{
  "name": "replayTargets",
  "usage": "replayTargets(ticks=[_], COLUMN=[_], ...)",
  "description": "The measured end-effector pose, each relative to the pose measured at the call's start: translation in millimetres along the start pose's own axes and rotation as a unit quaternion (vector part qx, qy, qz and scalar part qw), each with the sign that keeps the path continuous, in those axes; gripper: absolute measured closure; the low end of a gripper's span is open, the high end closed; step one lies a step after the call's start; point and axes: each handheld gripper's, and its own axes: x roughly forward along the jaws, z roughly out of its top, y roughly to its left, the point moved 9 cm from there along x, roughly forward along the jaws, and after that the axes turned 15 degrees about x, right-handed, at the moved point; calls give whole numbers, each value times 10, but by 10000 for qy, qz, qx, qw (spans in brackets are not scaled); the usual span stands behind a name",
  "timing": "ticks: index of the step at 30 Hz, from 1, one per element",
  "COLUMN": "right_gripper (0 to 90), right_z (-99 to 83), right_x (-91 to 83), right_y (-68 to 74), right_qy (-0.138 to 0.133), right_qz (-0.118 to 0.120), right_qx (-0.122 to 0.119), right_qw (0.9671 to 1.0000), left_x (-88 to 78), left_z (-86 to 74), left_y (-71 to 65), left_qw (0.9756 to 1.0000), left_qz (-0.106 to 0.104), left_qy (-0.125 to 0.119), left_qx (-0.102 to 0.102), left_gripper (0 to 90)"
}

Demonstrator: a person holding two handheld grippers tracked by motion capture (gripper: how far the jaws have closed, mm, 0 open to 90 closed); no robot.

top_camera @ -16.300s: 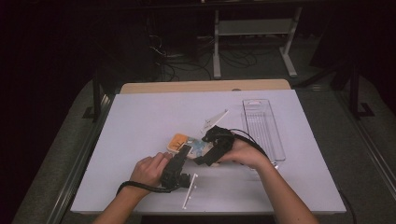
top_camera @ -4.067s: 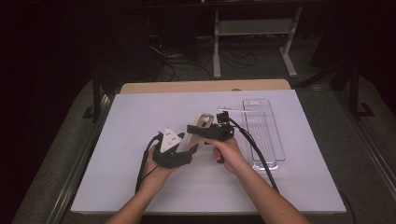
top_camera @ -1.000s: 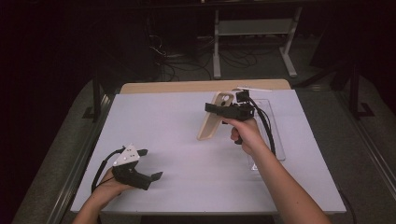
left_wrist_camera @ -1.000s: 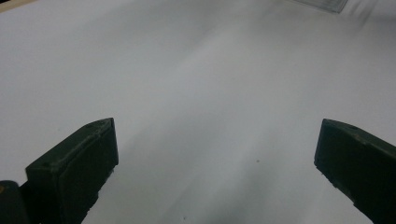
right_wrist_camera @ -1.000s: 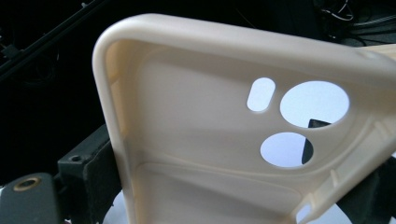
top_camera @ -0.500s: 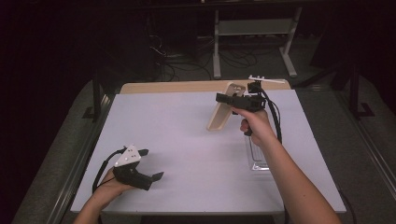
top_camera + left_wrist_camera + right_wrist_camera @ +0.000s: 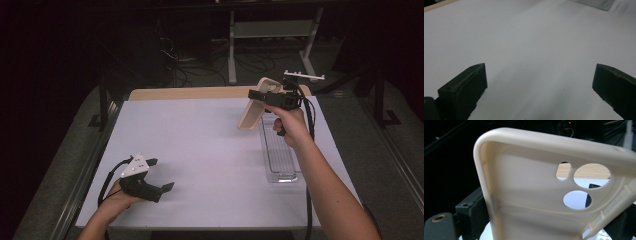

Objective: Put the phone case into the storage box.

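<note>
The cream phone case (image 7: pixel 251 111) hangs in the air at about one o'clock over the table (image 7: pixel 200 150), pinched at its upper end by the right gripper (image 7: pixel 261 95), whose jaws are closed on it; its lower end dangles just beside the far end of the clear tray (image 7: pixel 278 150), probably so it can be carried toward or away from that tray. The right gripper view adds what the high view cannot: the case's hollow inside (image 7: pixel 534 202) with its three camera cut-outs facing the camera. At about seven o'clock the left gripper (image 7: pixel 159 175) rests low near the table's edge, jaws spread wide and holding nothing, likely parked out of the way.
</note>
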Motion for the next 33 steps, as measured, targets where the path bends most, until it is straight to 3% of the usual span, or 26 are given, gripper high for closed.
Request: replayTargets(ticks=[10, 13, 19, 33], right_gripper=[89, 89, 89, 88], right_z=[192, 249, 340, 439], right_x=[-117, -138, -161, -97], right_y=[-163, -253, -403, -595], right_qy=[-4, 10, 43, 155], right_qz=[-526, -809, -1238, -1724], right_qx=[-249, -367, -529, -646], right_qw=[9983, 9960, 9909, 9828], left_x=[25, 33, 28, 31], left_z=[13, 33, 26, 38], left_y=[-37, -55, -47, -72], left_qw=[10000, 9999, 9999, 9999], left_qz=[-68, -66, -73, -114], left_qy=[-10, -97, -69, -39], left_qx=[-1, -102, -70, -3], left_gripper=[0, 0, 0, 0])
